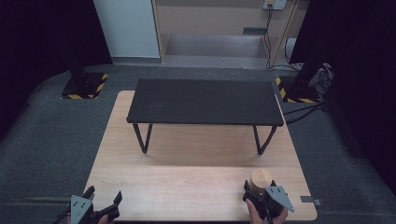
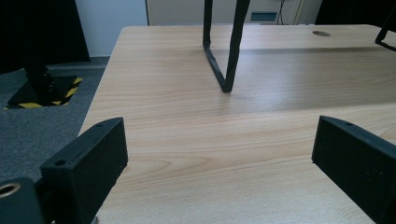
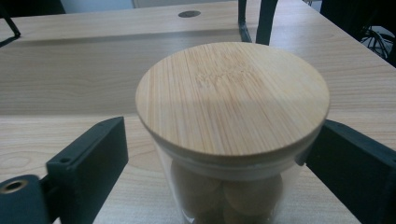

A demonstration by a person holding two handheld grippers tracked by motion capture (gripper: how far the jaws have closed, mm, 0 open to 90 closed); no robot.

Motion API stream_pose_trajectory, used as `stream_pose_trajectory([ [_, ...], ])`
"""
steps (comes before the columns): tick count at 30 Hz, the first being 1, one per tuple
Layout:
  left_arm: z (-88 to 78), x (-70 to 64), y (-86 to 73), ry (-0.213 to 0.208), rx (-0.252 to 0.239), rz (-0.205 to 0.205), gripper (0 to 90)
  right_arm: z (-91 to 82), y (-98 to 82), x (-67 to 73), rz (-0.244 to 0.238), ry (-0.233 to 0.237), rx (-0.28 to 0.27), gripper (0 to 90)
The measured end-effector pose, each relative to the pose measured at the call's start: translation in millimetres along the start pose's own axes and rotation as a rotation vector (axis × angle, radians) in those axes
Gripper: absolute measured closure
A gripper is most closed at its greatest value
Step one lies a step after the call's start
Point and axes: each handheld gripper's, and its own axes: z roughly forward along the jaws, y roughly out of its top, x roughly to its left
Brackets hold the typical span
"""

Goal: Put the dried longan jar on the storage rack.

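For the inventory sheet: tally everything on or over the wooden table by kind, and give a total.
Clear jar with bamboo lid, round pieces inside: 1
Black low shelf on wire legs: 1
Handheld grippers: 2, the left gripper with nothing between its jaws, the right gripper around the jar
Total: 4

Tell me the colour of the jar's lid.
Light bamboo tan with fine straight grain; the lid of the jar shows best in the right gripper view.
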Motion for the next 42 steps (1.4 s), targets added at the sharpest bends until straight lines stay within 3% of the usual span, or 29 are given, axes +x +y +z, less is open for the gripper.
stream_pose_trajectory([
  [9, 1.4, -0.2, 0.0, 0.002, 0.003, 0.001, 2.4, 2.9, 0.6, 0.4, 0.002, -0.017, -0.002, 23.5],
  [16, 2.5, -1.1, 0.5, -0.002, 0.003, 0.0, 2.4, 3.0, 0.8, 2.3, -0.008, -0.026, -0.005, 24.7],
  [19, 2.3, -1.2, 1.4, -0.002, 0.002, 0.003, 2.4, 1.8, 1.9, 0.7, 0.016, -0.02, -0.011, 25.3],
  [24, 1.9, -1.0, 1.6, -0.002, 0.002, 0.002, 2.4, -3.2, 5.9, 2.4, 0.017, -0.015, -0.031, 25.4],
  [32, 2.5, -1.4, 2.2, -0.008, 0.003, 0.002, 2.5, -22.1, 35.5, 6.7, 0.005, 0.019, -0.108, 25.5],
  [42, 1.9, -1.5, 1.6, -0.017, 0.002, -0.004, 2.5, -35.8, 97.6, 9.4, -0.016, 0.068, -0.206, 25.5],
])
